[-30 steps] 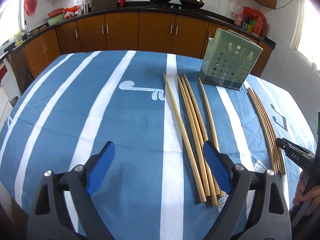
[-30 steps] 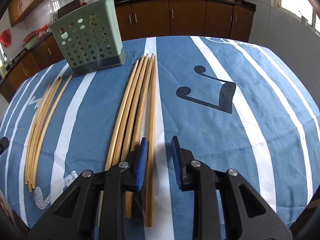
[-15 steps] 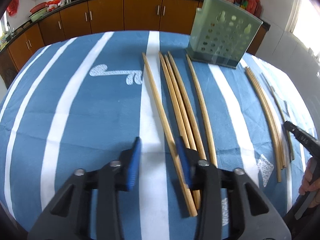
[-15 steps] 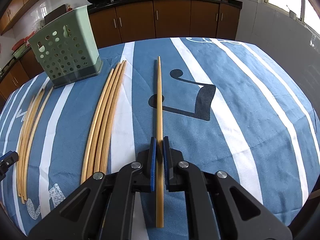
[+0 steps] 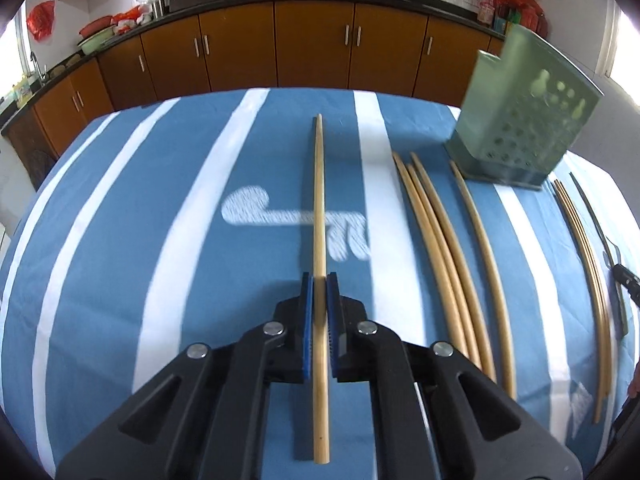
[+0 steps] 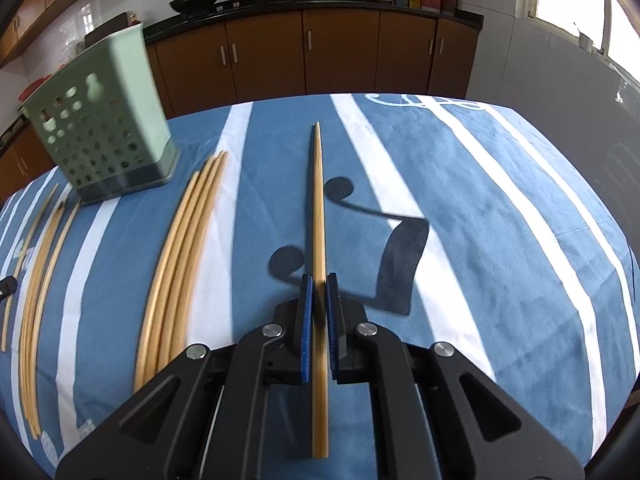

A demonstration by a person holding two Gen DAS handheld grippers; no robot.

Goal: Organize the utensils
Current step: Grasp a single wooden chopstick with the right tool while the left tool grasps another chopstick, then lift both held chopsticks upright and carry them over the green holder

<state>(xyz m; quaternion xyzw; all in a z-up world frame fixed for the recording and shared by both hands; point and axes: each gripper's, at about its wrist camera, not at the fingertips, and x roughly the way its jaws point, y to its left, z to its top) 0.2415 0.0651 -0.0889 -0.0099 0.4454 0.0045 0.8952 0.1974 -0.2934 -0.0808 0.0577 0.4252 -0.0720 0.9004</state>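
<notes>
Gripping one chopstick [image 5: 319, 216] in our left gripper [image 5: 319, 312] and another chopstick [image 6: 318, 208] in our right gripper [image 6: 318, 312], both clamped tight, we hold them above the tablecloth [image 5: 120, 240]. We should keep each level, then tip it narrow end down into the green holder [image 6: 100, 120] far off.

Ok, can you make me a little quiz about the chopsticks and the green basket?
1. True or false: the left gripper holds nothing.
2. What does the right gripper grip? A) spoon B) chopstick C) basket
3. Fill in: the green basket stands on the blue striped ____.

Key: 1 false, its jaws are shut on a chopstick. 2 B. 3 tablecloth.
</notes>
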